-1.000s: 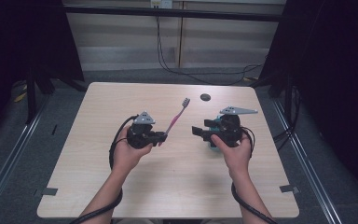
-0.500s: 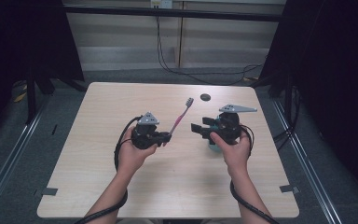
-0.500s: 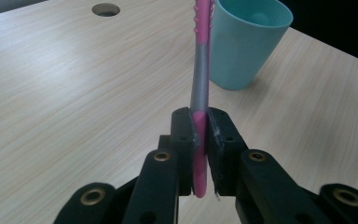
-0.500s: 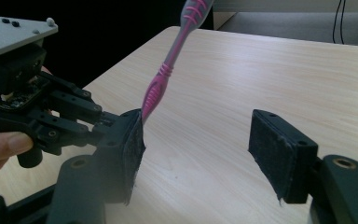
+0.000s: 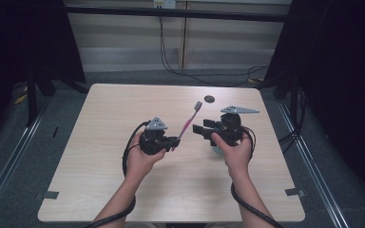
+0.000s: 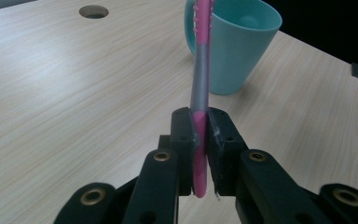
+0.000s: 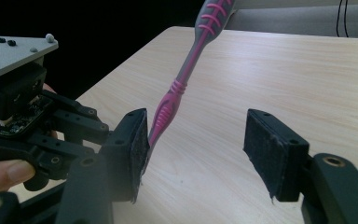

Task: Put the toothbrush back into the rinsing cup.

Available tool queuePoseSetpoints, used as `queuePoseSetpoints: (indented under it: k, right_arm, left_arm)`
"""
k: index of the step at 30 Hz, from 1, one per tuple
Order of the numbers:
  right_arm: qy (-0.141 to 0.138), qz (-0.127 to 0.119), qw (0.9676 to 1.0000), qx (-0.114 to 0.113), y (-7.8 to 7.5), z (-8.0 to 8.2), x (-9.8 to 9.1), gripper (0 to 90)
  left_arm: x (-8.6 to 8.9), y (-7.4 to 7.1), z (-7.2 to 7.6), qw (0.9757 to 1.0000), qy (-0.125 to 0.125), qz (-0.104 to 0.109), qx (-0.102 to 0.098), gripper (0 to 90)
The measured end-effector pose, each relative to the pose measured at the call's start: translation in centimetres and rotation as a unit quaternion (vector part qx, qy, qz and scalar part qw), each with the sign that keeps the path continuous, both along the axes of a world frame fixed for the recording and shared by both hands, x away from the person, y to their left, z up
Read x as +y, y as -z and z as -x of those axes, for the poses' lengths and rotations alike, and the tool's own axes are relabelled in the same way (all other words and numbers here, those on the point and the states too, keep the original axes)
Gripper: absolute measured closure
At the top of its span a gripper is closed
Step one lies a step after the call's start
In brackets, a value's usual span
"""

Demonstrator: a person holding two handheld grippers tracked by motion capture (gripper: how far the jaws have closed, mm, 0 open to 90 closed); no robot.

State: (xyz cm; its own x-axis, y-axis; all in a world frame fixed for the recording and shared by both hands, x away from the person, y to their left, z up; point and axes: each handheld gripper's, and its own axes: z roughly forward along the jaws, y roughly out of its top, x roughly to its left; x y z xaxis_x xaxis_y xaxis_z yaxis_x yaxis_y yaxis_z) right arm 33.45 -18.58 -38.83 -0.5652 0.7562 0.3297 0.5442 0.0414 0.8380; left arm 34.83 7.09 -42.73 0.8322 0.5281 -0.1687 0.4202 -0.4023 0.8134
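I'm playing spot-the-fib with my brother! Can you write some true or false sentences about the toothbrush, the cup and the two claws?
1. The left claw is clamped on the toothbrush. True.
2. The toothbrush lies flat on the table. False: it is held up off the table, with its bristle end higher and slanting away from the person.
3. The cup is red. False: it is teal.
4. The right claw is open with nothing pinched in it. True; its jaws have just been closing, but the pads press on nothing.
5. The toothbrush stands inside the cup. False: it is in the left claw, outside the cup.
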Motion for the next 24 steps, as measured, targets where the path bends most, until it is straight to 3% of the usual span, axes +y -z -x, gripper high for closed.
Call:
queuePoseSetpoints:
  k: [10, 17, 24]
  right_arm:
    - [0.001, -0.015, 0.9999, 0.0, 0.0, -0.1, 0.3, 46.5]
    - [0.017, -0.036, 0.9991, 0.011, 0.2, -0.5, 0.2, 52.2]
    - [0.012, -0.046, 0.9987, 0.017, -0.2, -0.9, 0.3, 55.4]
  left_arm:
    - [-0.4, 0.3, 0.2, 1.0, -0.001, 0.007, 0.001, 81.9]
    - [-0.9, 0.2, 0.5, 0.9999, 0.002, 0.013, 0.0, 81.9]
    - [-1.1, 0.3, 0.6, 0.9998, 0.002, 0.022, 0.001, 81.9]
